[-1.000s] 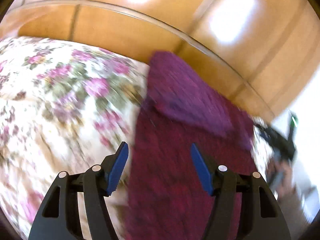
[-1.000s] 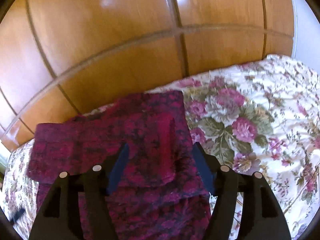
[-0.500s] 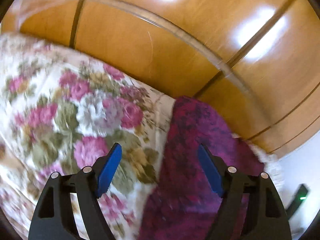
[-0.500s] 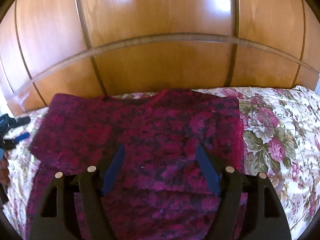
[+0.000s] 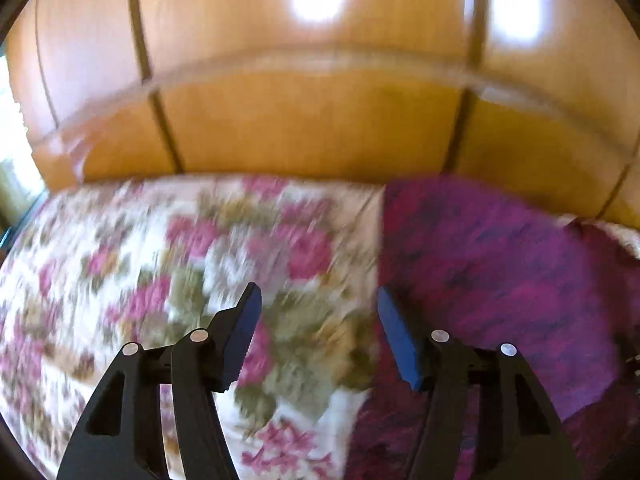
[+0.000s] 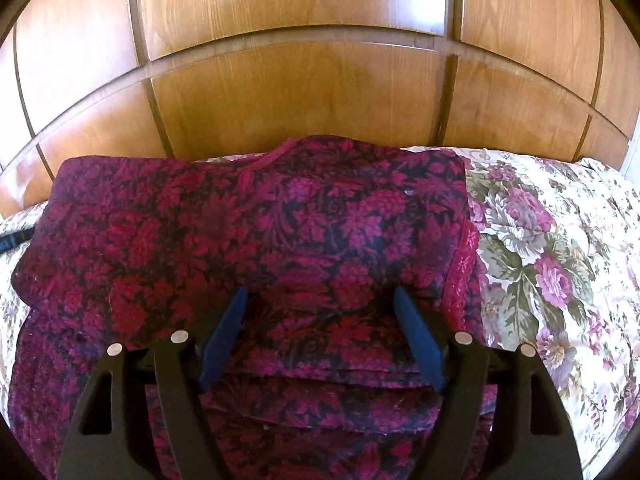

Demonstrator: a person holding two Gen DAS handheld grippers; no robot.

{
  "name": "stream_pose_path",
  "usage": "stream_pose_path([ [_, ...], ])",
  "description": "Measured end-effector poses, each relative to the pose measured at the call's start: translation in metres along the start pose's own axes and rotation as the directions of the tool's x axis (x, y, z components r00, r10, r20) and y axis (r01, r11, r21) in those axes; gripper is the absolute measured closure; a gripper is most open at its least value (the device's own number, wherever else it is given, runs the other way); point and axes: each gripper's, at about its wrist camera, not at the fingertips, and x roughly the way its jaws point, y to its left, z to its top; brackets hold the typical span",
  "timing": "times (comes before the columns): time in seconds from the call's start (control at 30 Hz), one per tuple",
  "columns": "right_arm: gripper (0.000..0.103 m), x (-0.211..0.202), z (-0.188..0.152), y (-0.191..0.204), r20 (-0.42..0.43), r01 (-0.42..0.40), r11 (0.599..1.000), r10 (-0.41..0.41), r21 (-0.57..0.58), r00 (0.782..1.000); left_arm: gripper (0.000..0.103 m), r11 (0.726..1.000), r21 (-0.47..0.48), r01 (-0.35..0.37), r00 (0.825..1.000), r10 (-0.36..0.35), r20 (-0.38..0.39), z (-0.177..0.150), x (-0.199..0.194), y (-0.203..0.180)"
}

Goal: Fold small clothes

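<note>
A dark red and magenta floral garment [image 6: 280, 248] lies partly folded on the bed, its neckline toward the headboard and its sleeves folded in over the body. My right gripper [image 6: 320, 308] is open and empty just above its middle. In the blurred left wrist view the garment [image 5: 500, 280] fills the right side. My left gripper [image 5: 318, 308] is open and empty over the floral bedspread [image 5: 180, 280], at the garment's left edge.
A wooden panelled headboard [image 6: 300, 92] rises right behind the garment. The cream floral bedspread [image 6: 560, 260] stretches to the right of the garment. A dark object [image 6: 12, 240] lies at the left edge of the right wrist view.
The left gripper has swung left, off the garment and over the bedspread. The right gripper has moved to centre over the garment. Both stayed open.
</note>
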Motion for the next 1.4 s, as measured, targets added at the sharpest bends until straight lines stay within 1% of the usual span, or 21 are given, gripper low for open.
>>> stream_pose_path([
  [0.03, 0.028, 0.000, 0.000, 0.000, 0.001, 0.001, 1.000, -0.001, -0.001, 1.000, 0.043, 1.000, 0.019, 0.023, 0.999, -0.024, 0.041, 0.005, -0.007, -0.006],
  [0.07, 0.028, 0.000, 0.000, 0.000, 0.001, 0.003, 1.000, -0.003, -0.002, 1.000, 0.043, 0.998, 0.039, 0.058, 0.997, -0.060, 0.048, 0.009, -0.008, -0.012],
  [0.2, 0.027, -0.001, -0.001, 0.001, 0.002, 0.010, 1.000, -0.010, -0.010, 1.000, 0.043, 0.988, 0.076, 0.135, 0.990, -0.138, 0.036, 0.022, 0.002, -0.042],
  [0.23, 0.027, -0.001, -0.002, 0.001, 0.003, 0.009, 1.000, -0.009, -0.009, 1.000, 0.043, 0.986, 0.079, 0.149, 0.989, -0.150, 0.003, 0.023, 0.013, -0.049],
  [0.27, 0.027, -0.001, -0.002, 0.001, 0.004, 0.008, 1.000, -0.008, -0.009, 1.000, 0.043, 0.986, 0.080, 0.144, 0.989, -0.141, -0.041, 0.024, 0.027, -0.054],
  [0.33, 0.027, 0.000, -0.002, 0.001, 0.005, 0.002, 1.000, -0.001, -0.009, 1.000, 0.041, 0.992, 0.071, 0.107, 0.988, -0.098, -0.116, 0.020, 0.057, -0.056],
  [0.37, 0.027, 0.000, -0.001, 0.000, 0.005, 0.000, 1.000, 0.000, -0.012, 1.000, 0.039, 0.994, 0.049, 0.101, 0.985, -0.093, -0.148, 0.016, 0.073, -0.053],
  [0.4, 0.027, 0.000, -0.001, 0.001, 0.007, 0.006, 1.000, -0.006, -0.017, 1.000, 0.033, 0.994, 0.020, 0.104, 0.985, -0.100, -0.143, 0.014, 0.076, -0.049],
  [0.5, 0.026, 0.001, -0.002, 0.002, 0.011, 0.005, 1.000, -0.005, -0.016, 1.000, 0.032, 0.989, -0.069, 0.131, 0.977, -0.141, -0.160, 0.014, 0.077, -0.034],
  [0.57, 0.026, 0.001, -0.002, 0.001, 0.011, 0.001, 1.000, -0.001, -0.013, 1.000, 0.032, 0.988, -0.083, 0.130, 0.981, -0.140, -0.133, 0.014, 0.061, -0.026],
  [0.67, 0.026, 0.001, -0.001, 0.000, 0.011, -0.004, 1.000, 0.004, -0.011, 1.000, 0.032, 0.995, -0.033, 0.092, 0.994, -0.093, -0.058, 0.013, 0.020, -0.021],
  [0.7, 0.026, 0.001, -0.001, 0.000, 0.012, -0.005, 1.000, 0.005, -0.012, 1.000, 0.032, 0.996, -0.028, 0.086, 0.996, -0.087, -0.038, 0.012, 0.003, -0.019],
  [0.77, 0.026, 0.001, 0.000, -0.001, 0.012, -0.005, 1.000, 0.006, -0.012, 1.000, 0.032, 0.993, -0.031, 0.111, 0.994, -0.111, -0.002, 0.009, -0.027, -0.015],
  [0.87, 0.026, 0.000, 0.000, -0.002, 0.014, 0.000, 1.000, 0.000, -0.015, 1.000, 0.032, 0.994, -0.017, 0.104, 0.993, -0.102, 0.067, 0.000, -0.069, -0.005],
  [1.03, 0.025, -0.001, -0.001, 0.001, 0.017, 0.020, 0.999, -0.020, -0.025, 1.000, 0.032, 0.991, -0.042, 0.129, 0.984, -0.123, 0.126, -0.018, -0.119, 0.008],
  [1.07, 0.024, -0.002, -0.001, 0.002, 0.018, 0.029, 0.999, -0.028, -0.029, 0.999, 0.032, 0.991, -0.045, 0.125, 0.984, -0.118, 0.136, -0.023, -0.125, 0.011],
  [1.17, 0.020, -0.003, -0.001, 0.006, 0.022, 0.065, 0.997, -0.064, -0.041, 0.998, 0.032, 0.988, -0.058, 0.144, 0.982, -0.136, 0.132, -0.034, -0.135, 0.013],
  [1.23, 0.017, -0.004, -0.001, 0.008, 0.022, 0.088, 0.995, -0.087, -0.048, 0.996, 0.032, 0.989, -0.059, 0.138, 0.984, -0.130, 0.121, -0.042, -0.141, 0.016],
  [1.3, 0.014, -0.007, 0.001, 0.010, 0.017, 0.115, 0.992, -0.114, -0.059, 0.993, 0.032, 0.990, -0.057, 0.132, 0.985, -0.125, 0.118, -0.051, -0.146, 0.017],
  [1.33, 0.009, -0.009, 0.001, 0.011, 0.015, 0.128, 0.990, -0.128, -0.063, 0.992, 0.032, 0.989, -0.059, 0.135, 0.986, -0.128, 0.108, -0.056, -0.147, 0.019],
  [1.4, 0.008, -0.017, 0.001, 0.012, 0.005, 0.128, 0.990, -0.128, -0.066, 0.992, 0.032, 0.987, -0.072, 0.145, 0.986, -0.139, 0.090, -0.063, -0.147, 0.024],
])
